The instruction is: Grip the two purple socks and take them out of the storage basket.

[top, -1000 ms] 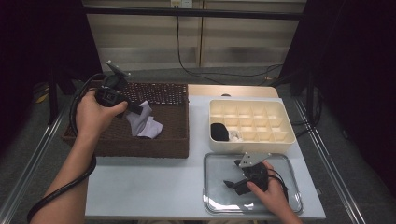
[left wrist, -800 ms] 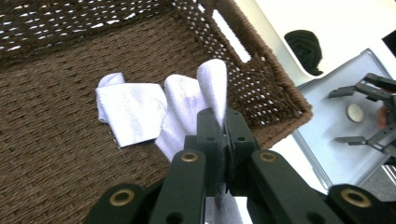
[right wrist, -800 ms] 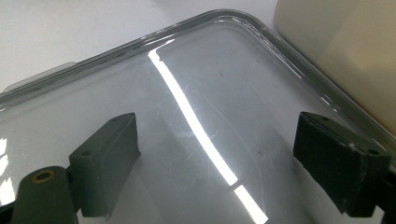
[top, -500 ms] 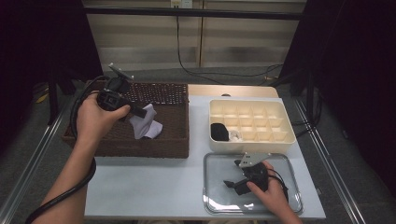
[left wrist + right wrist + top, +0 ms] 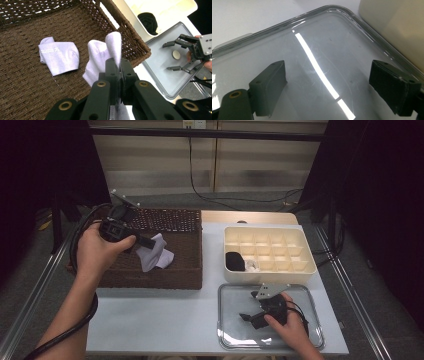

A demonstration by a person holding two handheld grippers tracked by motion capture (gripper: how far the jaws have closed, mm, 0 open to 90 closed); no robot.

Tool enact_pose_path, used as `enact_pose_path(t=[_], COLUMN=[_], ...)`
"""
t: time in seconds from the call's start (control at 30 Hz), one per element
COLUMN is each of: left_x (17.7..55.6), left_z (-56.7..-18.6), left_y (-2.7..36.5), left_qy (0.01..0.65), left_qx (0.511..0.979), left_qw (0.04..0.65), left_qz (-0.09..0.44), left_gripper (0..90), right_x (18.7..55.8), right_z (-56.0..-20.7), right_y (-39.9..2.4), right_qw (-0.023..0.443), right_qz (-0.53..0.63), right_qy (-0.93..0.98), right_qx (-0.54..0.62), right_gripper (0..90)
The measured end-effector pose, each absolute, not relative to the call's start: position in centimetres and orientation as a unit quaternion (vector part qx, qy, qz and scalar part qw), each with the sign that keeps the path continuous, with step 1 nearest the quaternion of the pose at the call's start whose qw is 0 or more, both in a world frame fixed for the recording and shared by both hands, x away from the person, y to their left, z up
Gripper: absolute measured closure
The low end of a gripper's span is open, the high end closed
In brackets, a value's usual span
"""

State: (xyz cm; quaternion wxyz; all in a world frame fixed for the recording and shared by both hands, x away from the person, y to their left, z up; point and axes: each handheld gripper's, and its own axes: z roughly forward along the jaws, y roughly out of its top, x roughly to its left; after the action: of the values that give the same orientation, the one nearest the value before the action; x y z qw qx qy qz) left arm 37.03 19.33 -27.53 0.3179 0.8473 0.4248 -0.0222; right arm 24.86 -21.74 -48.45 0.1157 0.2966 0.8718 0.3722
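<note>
My left gripper (image 5: 146, 243) is shut on a pale lavender sock (image 5: 151, 254), which hangs from its jaws over the brown wicker basket (image 5: 165, 281). In the left gripper view the sock (image 5: 100, 53) drapes ahead of the closed gripper (image 5: 117, 65). A second, folded sock (image 5: 59, 57) lies flat on the basket floor (image 5: 22, 75). My right gripper (image 5: 248, 319) rests on the clear plastic tray (image 5: 229, 332) at the front right. It stands open (image 5: 327, 80) with nothing but the tray (image 5: 324, 37) between its jaws.
A cream compartment box (image 5: 272, 251) stands behind the tray, with a black rolled sock (image 5: 235, 261) in its front-left cell. The basket wall (image 5: 135, 42) rises between the held sock and the box. The right gripper (image 5: 183, 56) also appears in the left gripper view.
The left hand with the sock has shifted slightly toward the left and the near side of the basket. The right hand and gripper have stayed where they were.
</note>
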Motion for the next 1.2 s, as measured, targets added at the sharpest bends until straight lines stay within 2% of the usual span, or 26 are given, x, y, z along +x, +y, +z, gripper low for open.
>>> enact_pose_path(t=[0.73,1.2], left_x=[33.4,31.6], left_z=[-28.3,-30.9], left_y=[20.5,20.0], left_qy=[0.408,0.394], left_qx=[0.853,0.858], left_qw=[0.324,0.328], left_qz=[-0.025,-0.039], left_gripper=[86.9,86.9], right_x=[24.8,24.9], right_z=[-48.4,-48.4], right_y=[-21.7,-21.7], right_qw=[0.116,0.116], right_qz=[0.372,0.372], right_qy=[0.872,0.872], right_qx=[0.298,0.297], right_gripper=[13.5,13.5])
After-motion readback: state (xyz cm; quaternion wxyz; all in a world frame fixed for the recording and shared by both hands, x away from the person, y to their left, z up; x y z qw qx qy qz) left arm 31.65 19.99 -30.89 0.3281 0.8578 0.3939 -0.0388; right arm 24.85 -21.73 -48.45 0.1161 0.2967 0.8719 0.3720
